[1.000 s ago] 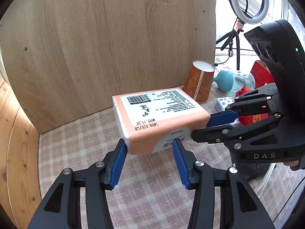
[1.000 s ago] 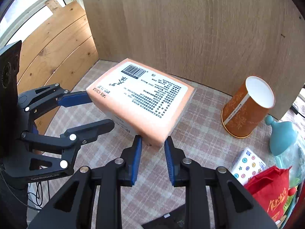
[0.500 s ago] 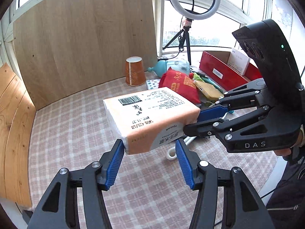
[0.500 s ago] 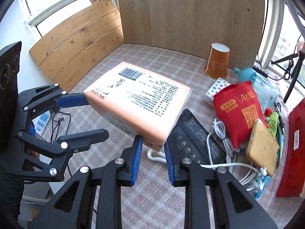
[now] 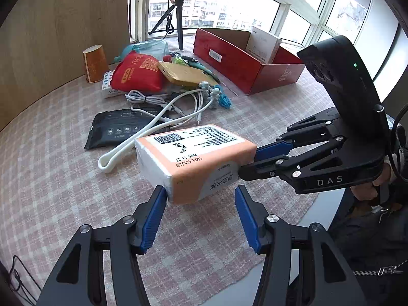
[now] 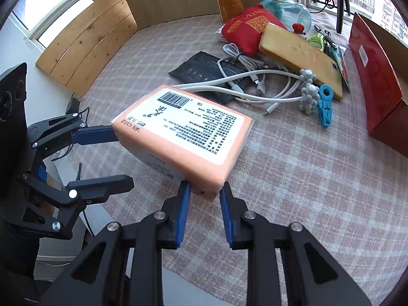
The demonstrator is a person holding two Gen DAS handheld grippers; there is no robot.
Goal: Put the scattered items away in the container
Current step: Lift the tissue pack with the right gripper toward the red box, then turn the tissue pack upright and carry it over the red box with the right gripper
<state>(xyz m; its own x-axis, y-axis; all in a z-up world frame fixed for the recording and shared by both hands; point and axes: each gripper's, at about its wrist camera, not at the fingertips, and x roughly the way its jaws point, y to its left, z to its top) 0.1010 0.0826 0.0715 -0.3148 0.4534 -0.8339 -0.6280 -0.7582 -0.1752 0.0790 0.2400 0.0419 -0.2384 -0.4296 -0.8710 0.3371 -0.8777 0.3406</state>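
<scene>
The right claw [image 6: 204, 191] pinches the near corner of the orange tissue pack [image 6: 186, 134] between its blue fingers, holding it tilted in the air above the checked tabletop [image 6: 293, 168]. The left claw [image 5: 200, 199] stands wide; its left finger touches the pack's near end, while its right finger is apart from it. In the left view the right claw [image 5: 248, 162] comes in from the right onto the pack [image 5: 193, 158]. Ahead of the left claw, well beyond the pack, lie a black pouch [image 5: 119, 130], white cables [image 5: 163, 112] and a red bag [image 5: 139, 72]. Farther ahead and to the right sits the red box [image 5: 229, 63], open on top, with a white carton [image 5: 262, 44] inside.
</scene>
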